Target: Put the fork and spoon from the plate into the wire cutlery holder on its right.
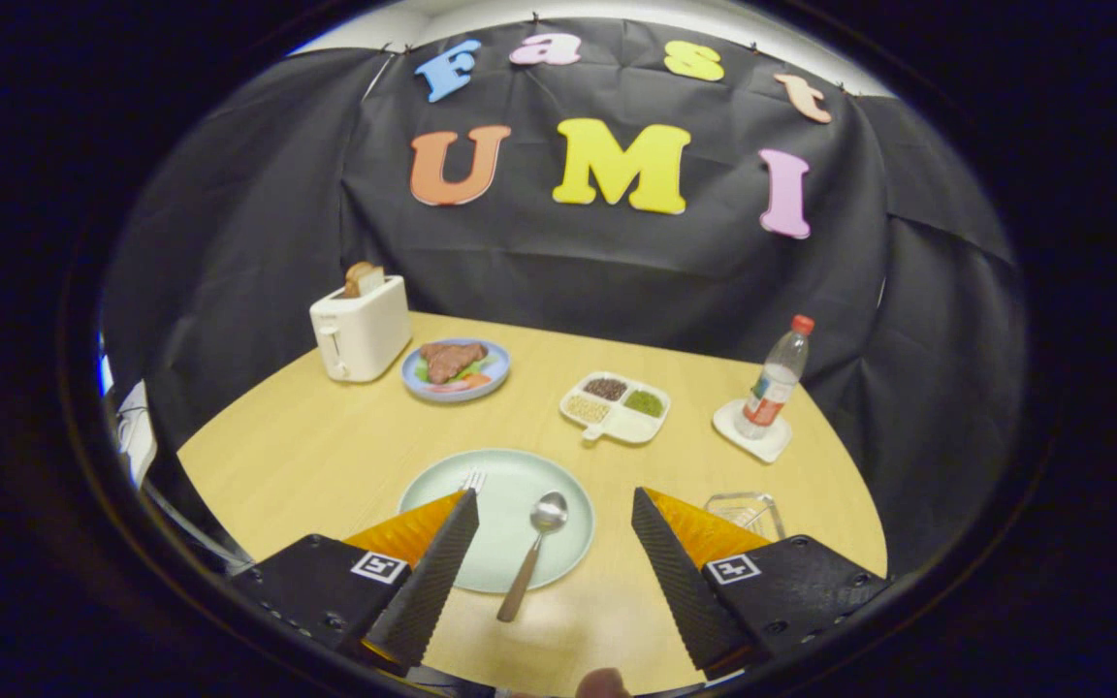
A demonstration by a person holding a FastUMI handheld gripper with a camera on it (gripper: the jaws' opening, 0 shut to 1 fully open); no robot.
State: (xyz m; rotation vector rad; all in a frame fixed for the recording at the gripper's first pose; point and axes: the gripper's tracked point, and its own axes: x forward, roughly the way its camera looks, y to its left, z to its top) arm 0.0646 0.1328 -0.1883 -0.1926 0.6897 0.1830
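Observation:
A pale green plate [510, 475] lies on the wooden table just ahead of my fingers. On it rests a spoon [536, 546] with a brown handle that overhangs the plate's near rim, lying between the two fingers. The fork's tines [473, 479] peek out beside the left finger, which covers the rest of the fork. The wire cutlery holder [745, 512] stands right of the plate, partly behind the right finger. My gripper [555, 508] is open, held above the table, with nothing between its fingers.
Farther back stand a white toaster [360, 330] with bread in it, a blue plate of food [456, 368], a white three-part dish of beans [616, 407] and a bottle [776, 381] on a white coaster. The table's round edge curves close on both sides.

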